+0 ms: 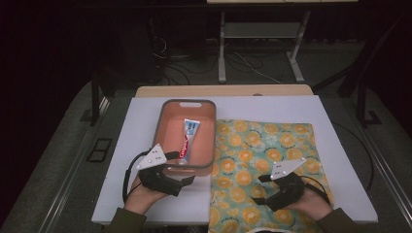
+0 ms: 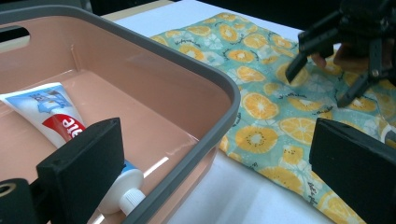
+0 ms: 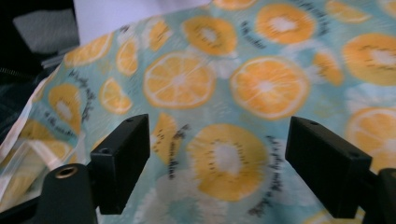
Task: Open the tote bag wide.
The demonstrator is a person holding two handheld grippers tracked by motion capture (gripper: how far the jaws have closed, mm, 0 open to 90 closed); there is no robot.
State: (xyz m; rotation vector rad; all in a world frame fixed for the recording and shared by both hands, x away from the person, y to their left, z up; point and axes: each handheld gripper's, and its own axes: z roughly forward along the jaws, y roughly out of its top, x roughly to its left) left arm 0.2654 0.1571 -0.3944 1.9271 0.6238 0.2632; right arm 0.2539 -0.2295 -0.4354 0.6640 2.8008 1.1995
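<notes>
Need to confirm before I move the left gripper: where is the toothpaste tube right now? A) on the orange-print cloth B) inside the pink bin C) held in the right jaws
B: the toothpaste tube lies flat on the floor of the pink bin, beside the orange-print cloth.

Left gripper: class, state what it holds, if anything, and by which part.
Nothing is held yet. The left gripper is open, its jaws standing either side of the basin's grey near rim, one inside by the toothpaste.

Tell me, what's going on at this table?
A person holds a gripper in each hand. The left gripper is open, its jaws straddling the near rim of a tub that holds a toothpaste tube. The right gripper is open over the orange-print cloth lying beside the tub.
</notes>
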